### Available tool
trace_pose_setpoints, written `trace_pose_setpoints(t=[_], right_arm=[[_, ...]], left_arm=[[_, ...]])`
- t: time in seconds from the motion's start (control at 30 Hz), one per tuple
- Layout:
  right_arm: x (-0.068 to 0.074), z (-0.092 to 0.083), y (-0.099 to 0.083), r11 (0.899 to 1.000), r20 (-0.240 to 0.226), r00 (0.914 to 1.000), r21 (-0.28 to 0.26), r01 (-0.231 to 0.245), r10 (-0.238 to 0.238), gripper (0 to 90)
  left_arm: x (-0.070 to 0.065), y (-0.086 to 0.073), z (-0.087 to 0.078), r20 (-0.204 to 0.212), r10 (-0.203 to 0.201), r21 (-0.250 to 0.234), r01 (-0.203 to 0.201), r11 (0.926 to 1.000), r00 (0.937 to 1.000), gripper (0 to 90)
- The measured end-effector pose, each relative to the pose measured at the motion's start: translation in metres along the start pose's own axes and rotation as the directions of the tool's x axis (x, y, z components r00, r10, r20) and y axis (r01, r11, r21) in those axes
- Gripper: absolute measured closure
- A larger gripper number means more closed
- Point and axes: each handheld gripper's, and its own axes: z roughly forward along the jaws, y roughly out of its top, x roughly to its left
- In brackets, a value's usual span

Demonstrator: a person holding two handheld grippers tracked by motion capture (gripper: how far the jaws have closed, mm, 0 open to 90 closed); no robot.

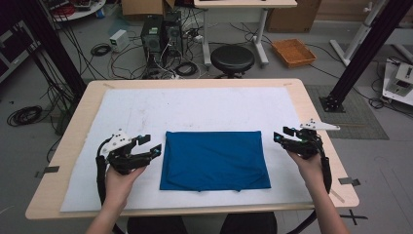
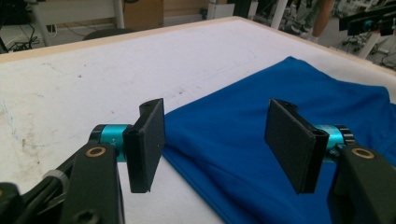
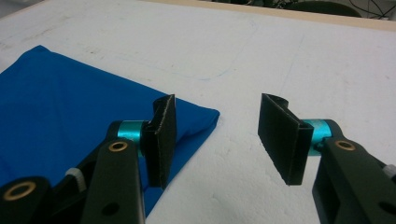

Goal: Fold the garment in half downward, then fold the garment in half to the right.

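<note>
Blue folded cloth [image 1: 215, 160] lies flat mid-table toward the near edge, long axis left–right. Left gripper [image 1: 148, 146], jaws apart and empty, sits just beside its left edge. Right gripper [image 1: 284, 136], also released, stands slightly farther off the right edge.

left gripper [image 1: 149, 146]: fingers apart, empty | right gripper [image 1: 283, 135]: fingers apart, empty

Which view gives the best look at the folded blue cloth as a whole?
The high view: the blue cloth lies flat as a full rectangle on the white mat, all four edges visible. The left gripper view shows part of it behind the left gripper; the right gripper view shows one corner portion beside the right gripper.
</note>
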Motion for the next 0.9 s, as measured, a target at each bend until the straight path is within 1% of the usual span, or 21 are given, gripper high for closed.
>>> trace_pose_setpoints(t=[0.07,0.17,0.27,0.4,0.47,0.57,0.7,0.77,0.83,0.9], right_arm=[[0.000,0.000,0.001,1.000,-0.001,1.0000,-0.005,0.003,-0.003,47.3],[0.000,0.000,0.001,1.000,0.001,1.0000,-0.009,0.002,-0.002,47.3],[0.000,0.000,0.001,1.000,0.000,1.0000,-0.006,0.003,-0.003,47.3],[0.000,0.000,0.001,1.000,0.000,1.0000,-0.006,0.002,-0.002,47.3],[0.000,0.000,0.001,1.000,0.000,1.0000,-0.006,0.001,-0.001,47.3],[0.001,-0.001,0.001,1.000,0.002,1.0000,-0.009,0.004,-0.004,47.3],[0.000,-0.001,0.001,1.000,0.002,1.0000,-0.011,0.004,-0.004,47.3],[0.001,-0.001,0.001,1.000,0.002,1.0000,-0.011,0.006,-0.006,47.3],[0.001,-0.002,0.001,1.000,0.003,1.0000,-0.011,0.004,-0.004,47.3],[0.002,-0.002,0.002,1.000,0.003,1.0000,-0.013,0.007,-0.007,47.3]], left_arm=[[0.000,0.002,-0.001,-0.008,0.005,-0.002,-0.005,1.0000,1.0000,37.7],[-0.001,0.004,-0.001,-0.033,0.014,0.019,-0.014,0.9997,0.9994,31.9],[-0.002,0.003,-0.001,-0.052,0.025,0.014,-0.024,0.9996,0.9984,31.5],[-0.002,0.002,0.001,-0.025,0.012,0.029,-0.011,0.9995,0.9996,31.5],[-0.004,0.002,0.001,-0.020,0.007,0.025,-0.007,0.9997,0.9998,31.5],[-0.006,0.004,0.000,-0.013,0.011,0.026,-0.011,0.9996,0.9998,32.1],[-0.009,0.006,-0.001,0.034,-0.008,0.036,0.006,0.9993,0.9994,33.1],[-0.012,0.007,-0.003,0.047,-0.002,0.033,0.000,0.9994,0.9989,33.2],[-0.016,0.005,-0.006,0.047,0.013,0.024,-0.014,0.9996,0.9988,36.9],[-0.019,0.003,-0.009,0.057,0.015,0.025,-0.016,0.9996,0.9983,41.8]])
